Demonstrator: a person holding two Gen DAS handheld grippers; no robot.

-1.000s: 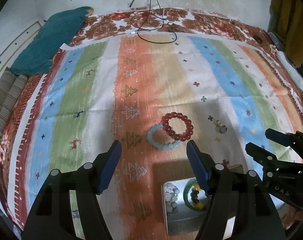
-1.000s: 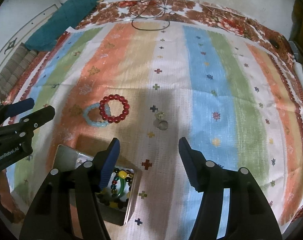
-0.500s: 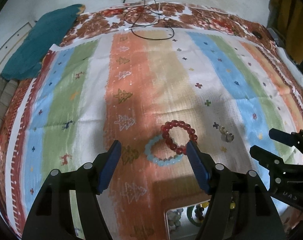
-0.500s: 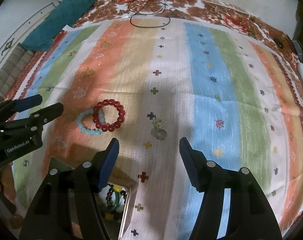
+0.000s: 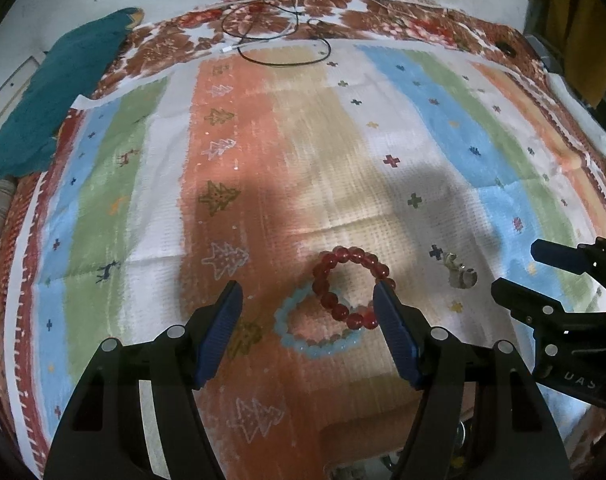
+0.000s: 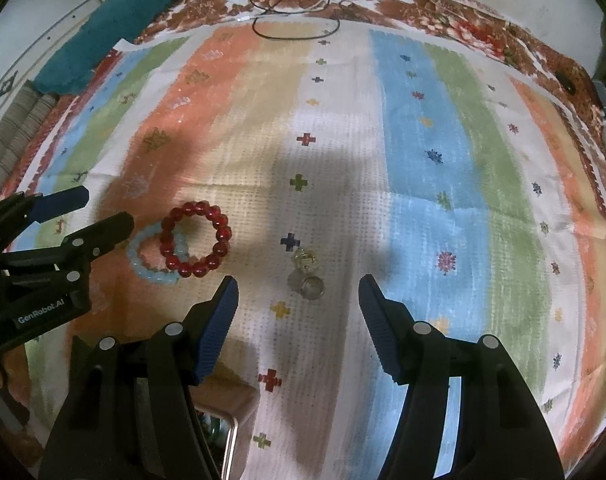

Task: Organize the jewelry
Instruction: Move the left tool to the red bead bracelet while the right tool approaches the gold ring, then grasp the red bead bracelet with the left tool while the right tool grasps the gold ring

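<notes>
The metal tin (image 6: 233, 436) has slipped to the near frame edge as both grippers advance. Left gripper (image 5: 307, 316) (jaws wide, holding nothing) now brackets the red bracelet (image 5: 349, 286) overlapping the pale blue bracelet (image 5: 319, 332). Right gripper (image 6: 297, 312), equally empty, lines up on the rings (image 6: 307, 272). Pickup appears imminent.

Everything sat on a bed covered by a striped cloth (image 6: 423, 152) in orange, blue, green and white with little crosses and trees printed on it. On it lay a red bead bracelet (image 6: 196, 239) overlapping a pale blue bead bracelet (image 6: 153, 268), with two small rings (image 6: 307, 272) a bit off to the right and a metal tin (image 6: 231, 436) at the near edge. Far end had a black cable (image 5: 281, 46) looped on the cloth, and a teal pillow (image 5: 59, 96) off at the left corner.
</notes>
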